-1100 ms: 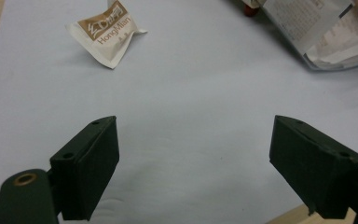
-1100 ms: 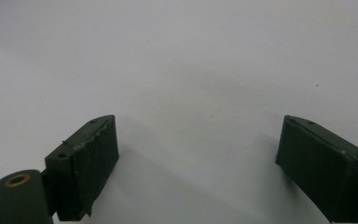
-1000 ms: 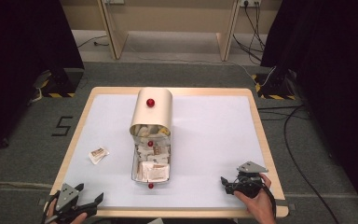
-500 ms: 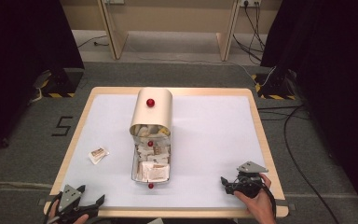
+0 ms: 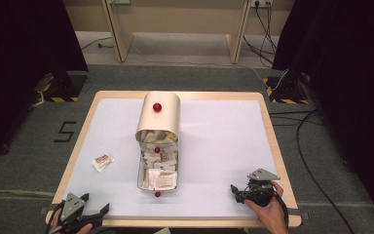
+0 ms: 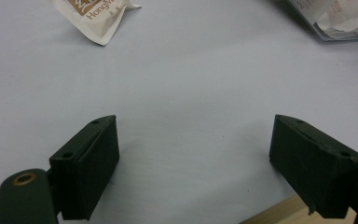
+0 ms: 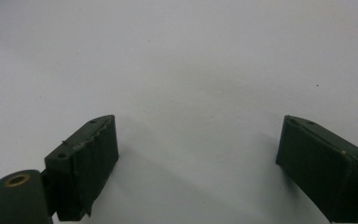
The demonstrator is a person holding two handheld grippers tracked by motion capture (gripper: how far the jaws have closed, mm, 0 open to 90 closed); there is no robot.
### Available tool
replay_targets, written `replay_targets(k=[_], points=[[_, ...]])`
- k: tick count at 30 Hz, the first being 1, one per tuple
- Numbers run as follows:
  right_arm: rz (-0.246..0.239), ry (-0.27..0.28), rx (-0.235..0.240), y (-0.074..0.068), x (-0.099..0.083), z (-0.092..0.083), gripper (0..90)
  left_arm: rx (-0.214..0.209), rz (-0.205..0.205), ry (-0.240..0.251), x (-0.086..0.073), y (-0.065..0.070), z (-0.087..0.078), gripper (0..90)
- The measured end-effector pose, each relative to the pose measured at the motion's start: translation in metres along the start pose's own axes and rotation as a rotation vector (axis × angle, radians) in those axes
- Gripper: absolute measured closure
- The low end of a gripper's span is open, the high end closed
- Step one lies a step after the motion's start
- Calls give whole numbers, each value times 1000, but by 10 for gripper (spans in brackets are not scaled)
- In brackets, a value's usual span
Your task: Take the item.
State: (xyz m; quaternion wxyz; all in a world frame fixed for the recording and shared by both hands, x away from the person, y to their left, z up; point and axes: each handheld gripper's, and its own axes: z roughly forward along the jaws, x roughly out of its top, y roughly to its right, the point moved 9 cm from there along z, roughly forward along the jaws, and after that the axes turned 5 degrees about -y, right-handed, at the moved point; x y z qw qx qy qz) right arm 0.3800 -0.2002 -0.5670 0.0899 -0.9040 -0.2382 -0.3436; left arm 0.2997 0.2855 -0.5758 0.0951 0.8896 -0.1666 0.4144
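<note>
I have both tools low at the near edge of the surface (image 5: 214,122), well apart from each other. My left tool (image 5: 100,210) sits at the near left corner with its jaws spread wide and nothing between them; my left gripper view looks over bare white surface toward a loose sachet (image 6: 95,16) lying flat ahead of it. My right tool (image 5: 234,189) rests at the near right, jaws also wide apart and empty, over bare surface.

In the middle stands the container: a long metal box (image 5: 158,168) with its rounded lid (image 5: 159,116) rolled back over the far end, a red knob (image 5: 157,107) on top. The open near part is packed with pale paper sachets (image 5: 160,178), piled loosely to the rim. The single loose sachet lies on the surface to the box's left, apart from it.
</note>
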Motion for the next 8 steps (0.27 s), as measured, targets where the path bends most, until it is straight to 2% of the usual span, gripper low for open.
replay_targets(k=[8], points=[[0,-1,0,0,0,0,127,3,-3,1,0,0,0,149]])
